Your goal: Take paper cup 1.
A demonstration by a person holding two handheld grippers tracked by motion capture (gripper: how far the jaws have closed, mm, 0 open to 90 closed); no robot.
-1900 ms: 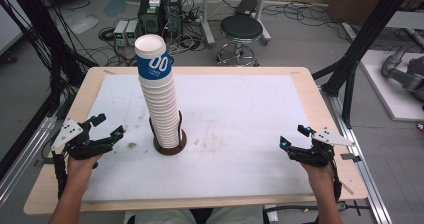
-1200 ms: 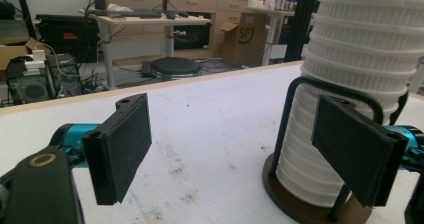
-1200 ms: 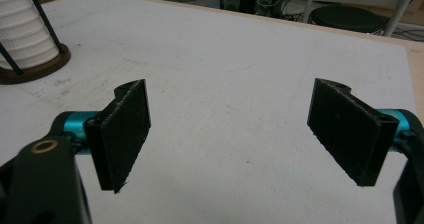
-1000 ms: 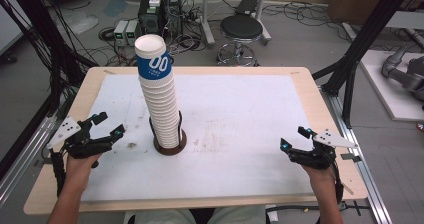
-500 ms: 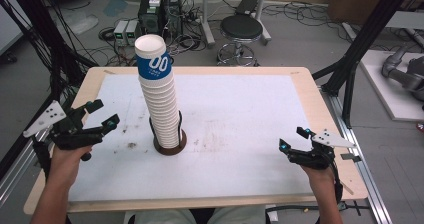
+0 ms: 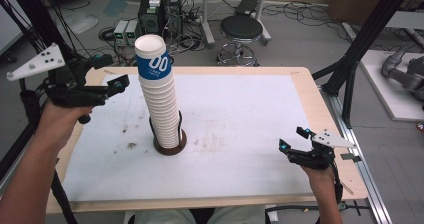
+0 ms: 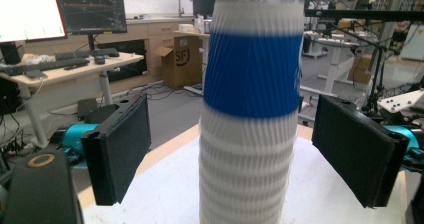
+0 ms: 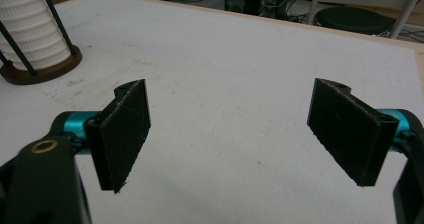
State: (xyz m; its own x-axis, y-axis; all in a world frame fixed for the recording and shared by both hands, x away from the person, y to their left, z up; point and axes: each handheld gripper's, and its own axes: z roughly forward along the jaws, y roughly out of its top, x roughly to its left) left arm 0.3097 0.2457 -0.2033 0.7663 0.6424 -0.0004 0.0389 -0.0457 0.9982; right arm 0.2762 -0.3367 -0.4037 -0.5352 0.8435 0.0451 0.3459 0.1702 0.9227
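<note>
A tall stack of white ribbed paper cups (image 6: 161, 104), the top one with a blue band (image 7: 252, 74), stands in a round brown holder (image 6: 170, 145) with black wire uprights on the white table (image 6: 240, 114). My left gripper (image 6: 107, 74) is raised to the left of the stack's top, open, its jaws facing the blue-banded cup, which sits ahead between them without touching. My right gripper (image 6: 295, 140) rests low near the table's right front, open, with nothing between its jaws. The holder's base (image 8: 40, 66) appears far left in the right gripper view.
The wooden table rim (image 6: 320, 99) frames the white mat. Beyond the far edge stand a black stool (image 6: 241, 29), electronics boxes (image 6: 155, 9) and floor cables. Black frame posts (image 6: 367, 39) rise at the right. Desks and monitors (image 7: 90, 9) appear in the left gripper view.
My left gripper has lifted off the table's left edge and risen up and forward to the height of the stack's top. The right gripper has barely moved.
</note>
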